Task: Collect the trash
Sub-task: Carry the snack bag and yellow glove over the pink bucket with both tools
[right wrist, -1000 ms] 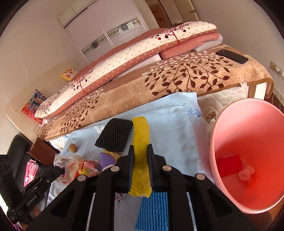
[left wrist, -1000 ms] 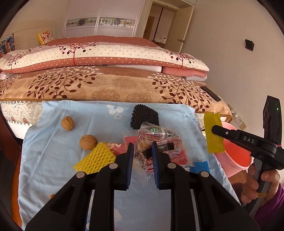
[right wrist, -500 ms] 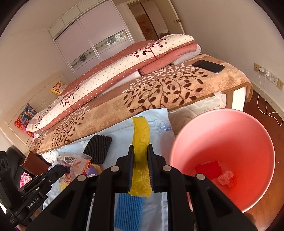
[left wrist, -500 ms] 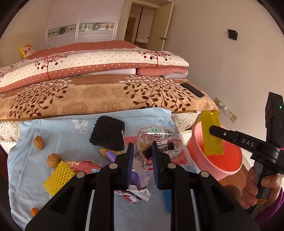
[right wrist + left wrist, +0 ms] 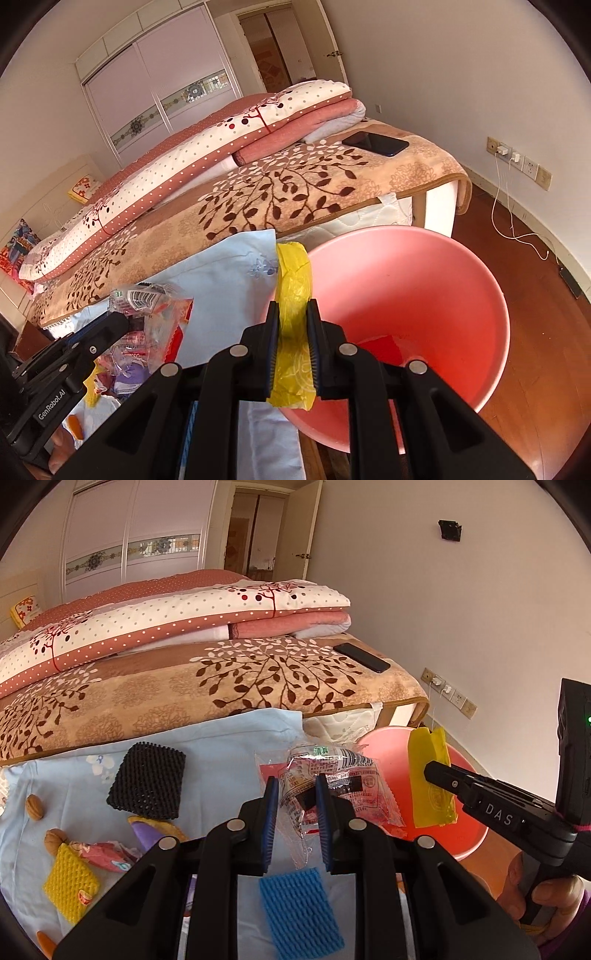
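Right gripper (image 5: 292, 343) pinches yellow wrapper (image 5: 293, 295) at pink bin (image 5: 461, 266) rim; left gripper (image 5: 295, 812) pinches clear packet (image 5: 325, 771). You carry each fully over the opening before releasing.

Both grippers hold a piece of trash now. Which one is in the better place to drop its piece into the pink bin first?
Right, probably. The right gripper holds the yellow wrapper at the pink bin's near rim. The left gripper, shut on the clear snack wrapper, looks further back over the blue cloth.

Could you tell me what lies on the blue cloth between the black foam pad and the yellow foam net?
In the left wrist view, a purple wrapper and a crumpled pink wrapper lie between the black foam pad and the yellow foam net.
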`<state>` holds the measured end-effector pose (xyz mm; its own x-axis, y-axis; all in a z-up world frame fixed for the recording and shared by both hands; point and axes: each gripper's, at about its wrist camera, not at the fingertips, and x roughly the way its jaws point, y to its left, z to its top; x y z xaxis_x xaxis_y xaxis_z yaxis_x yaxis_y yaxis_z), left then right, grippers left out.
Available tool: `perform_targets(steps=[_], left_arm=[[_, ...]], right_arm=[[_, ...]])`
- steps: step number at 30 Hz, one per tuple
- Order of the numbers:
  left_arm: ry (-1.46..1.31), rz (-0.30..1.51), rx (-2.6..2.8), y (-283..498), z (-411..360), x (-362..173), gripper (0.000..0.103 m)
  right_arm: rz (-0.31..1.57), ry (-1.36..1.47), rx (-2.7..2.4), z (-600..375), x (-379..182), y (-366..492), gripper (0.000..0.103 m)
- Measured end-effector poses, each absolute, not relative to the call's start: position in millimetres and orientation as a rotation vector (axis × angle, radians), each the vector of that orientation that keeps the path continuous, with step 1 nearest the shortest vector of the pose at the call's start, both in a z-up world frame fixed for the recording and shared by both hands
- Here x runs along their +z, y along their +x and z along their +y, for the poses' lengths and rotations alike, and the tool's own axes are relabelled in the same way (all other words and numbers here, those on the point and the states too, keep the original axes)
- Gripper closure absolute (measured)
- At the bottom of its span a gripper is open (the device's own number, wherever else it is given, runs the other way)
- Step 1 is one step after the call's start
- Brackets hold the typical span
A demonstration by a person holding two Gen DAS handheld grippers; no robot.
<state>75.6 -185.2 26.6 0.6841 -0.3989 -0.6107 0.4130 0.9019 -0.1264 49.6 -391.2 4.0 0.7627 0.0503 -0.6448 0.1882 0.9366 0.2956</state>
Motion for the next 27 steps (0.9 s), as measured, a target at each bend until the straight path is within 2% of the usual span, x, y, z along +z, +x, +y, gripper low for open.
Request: perform_targets(steps=[14, 27], left_arm=[[0.07, 0.668, -0.558, 81.0, -259.3, 15.1, 0.083], [0.12, 0.696, -0.599, 91.7, -298.0, -6.8, 0.083]], right_arm=[[0.72, 0.4, -0.163, -429.5, -13.3, 38.4, 0.088], [0.761, 0.412, -0.219, -448.9, -33.3, 41.0, 0.088]])
